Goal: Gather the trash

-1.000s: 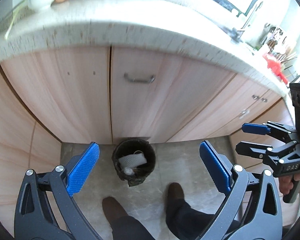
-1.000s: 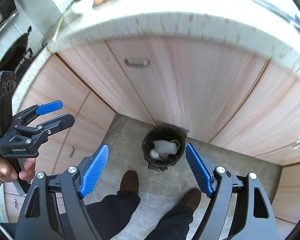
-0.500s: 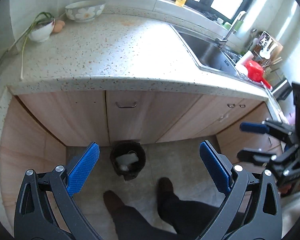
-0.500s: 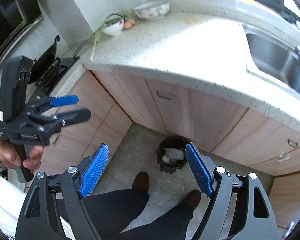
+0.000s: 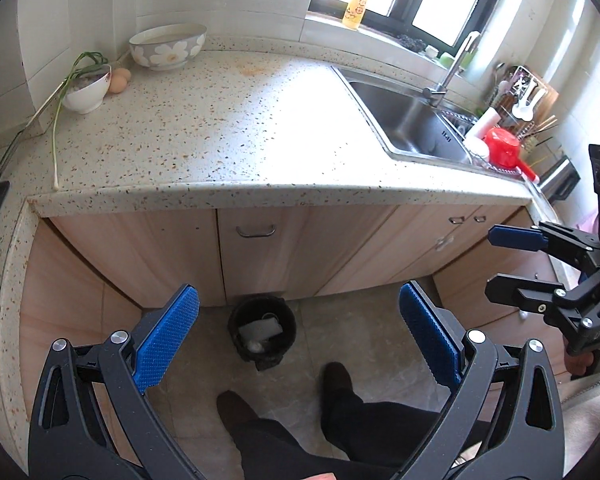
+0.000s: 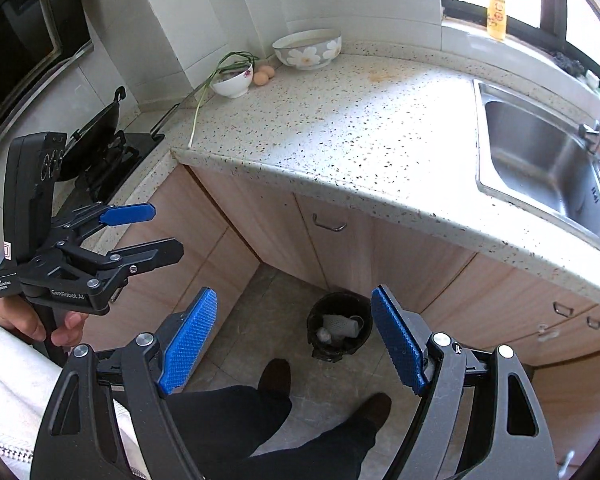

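Both my claws are empty, high over the trash bin.

From my left claw (image 5: 296,336), fingers wide apart and holding nothing, I see the trash bin (image 5: 262,330) on the floor under the counter (image 5: 236,128), with white trash inside. From my right claw (image 6: 292,340), also wide apart and empty, the bin sits below the counter edge, near my shoes. I think I could tip it over if I reach down carelessly.
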Motion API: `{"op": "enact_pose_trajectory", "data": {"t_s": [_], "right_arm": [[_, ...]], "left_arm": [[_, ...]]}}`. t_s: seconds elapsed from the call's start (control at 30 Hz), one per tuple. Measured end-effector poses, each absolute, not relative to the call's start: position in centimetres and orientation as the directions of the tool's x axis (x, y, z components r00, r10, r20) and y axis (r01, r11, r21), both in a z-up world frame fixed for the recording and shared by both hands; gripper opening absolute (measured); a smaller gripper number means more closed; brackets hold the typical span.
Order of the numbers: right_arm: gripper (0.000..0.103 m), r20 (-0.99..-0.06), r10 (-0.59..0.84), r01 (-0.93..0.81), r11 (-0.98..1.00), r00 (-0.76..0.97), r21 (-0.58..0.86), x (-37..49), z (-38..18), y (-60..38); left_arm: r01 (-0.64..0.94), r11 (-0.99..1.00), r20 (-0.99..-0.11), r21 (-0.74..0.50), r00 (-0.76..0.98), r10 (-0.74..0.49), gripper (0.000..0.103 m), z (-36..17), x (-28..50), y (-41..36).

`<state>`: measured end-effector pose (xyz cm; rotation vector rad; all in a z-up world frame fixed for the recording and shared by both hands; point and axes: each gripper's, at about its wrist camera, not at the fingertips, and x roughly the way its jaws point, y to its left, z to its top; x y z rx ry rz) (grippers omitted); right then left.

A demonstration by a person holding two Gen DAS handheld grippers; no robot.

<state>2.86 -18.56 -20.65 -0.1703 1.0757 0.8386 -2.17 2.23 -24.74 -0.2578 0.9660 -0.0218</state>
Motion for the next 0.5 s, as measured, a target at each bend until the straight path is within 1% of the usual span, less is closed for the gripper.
{"op": "enact_pose_trajectory", "data": {"t_s": [0.17, 0.5], "right_arm": [[0.077, -0.827, 0.517, -0.674, 0.693, 0.220, 0.255, 2.77, -20.53, -18.36], [0.077, -0.829, 0.513, -0.679, 0.691, 0.220, 0.248, 2.35, -20.43, -18.36]], "left_arm": [[-0.081, 0.970, -0.800, -0.231, 0.584, -0.142, 0.097, -24.45, -1.89, 2.50], [-0.063, 0.972, -0.807, -0.227, 0.571, -0.152, 0.097, -24.50, -1.46, 1.91]]}}
